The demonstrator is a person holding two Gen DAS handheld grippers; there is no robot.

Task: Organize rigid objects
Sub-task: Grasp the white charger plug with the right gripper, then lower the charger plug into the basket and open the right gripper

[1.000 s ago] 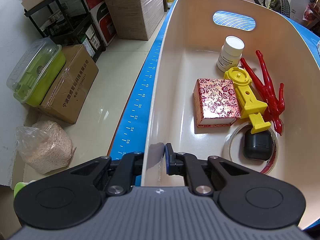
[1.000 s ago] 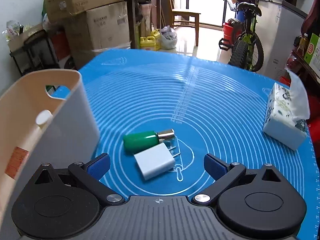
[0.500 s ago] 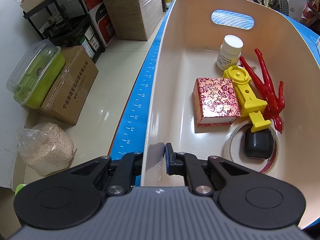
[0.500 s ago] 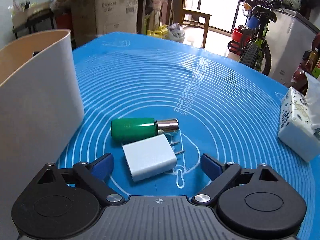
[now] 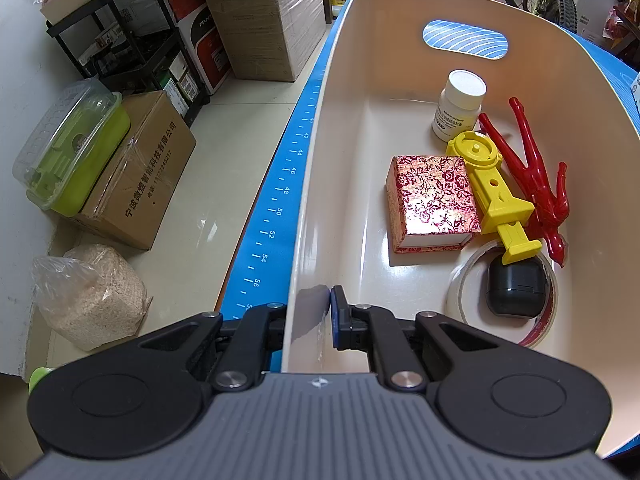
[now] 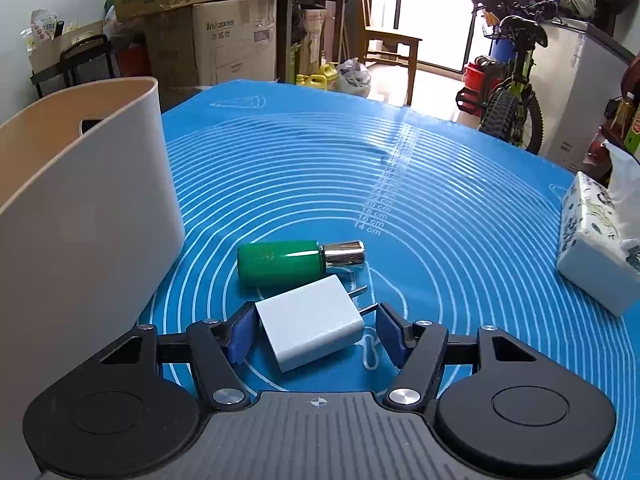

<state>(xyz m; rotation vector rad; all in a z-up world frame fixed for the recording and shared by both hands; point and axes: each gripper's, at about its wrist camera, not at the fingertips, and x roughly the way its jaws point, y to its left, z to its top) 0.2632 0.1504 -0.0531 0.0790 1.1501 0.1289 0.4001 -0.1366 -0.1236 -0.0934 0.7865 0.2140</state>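
White charger, prongs pointing right

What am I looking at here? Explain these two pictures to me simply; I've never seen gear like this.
A person holds two hand-held grippers, each with a camera looking along its fingers. The left gripper is shut on the wall of a beige bin, which already holds a floral box, a white bottle and toys. The right gripper has just been closing around a white charger on the blue mat, not yet pressing it. A green bottle lies behind.
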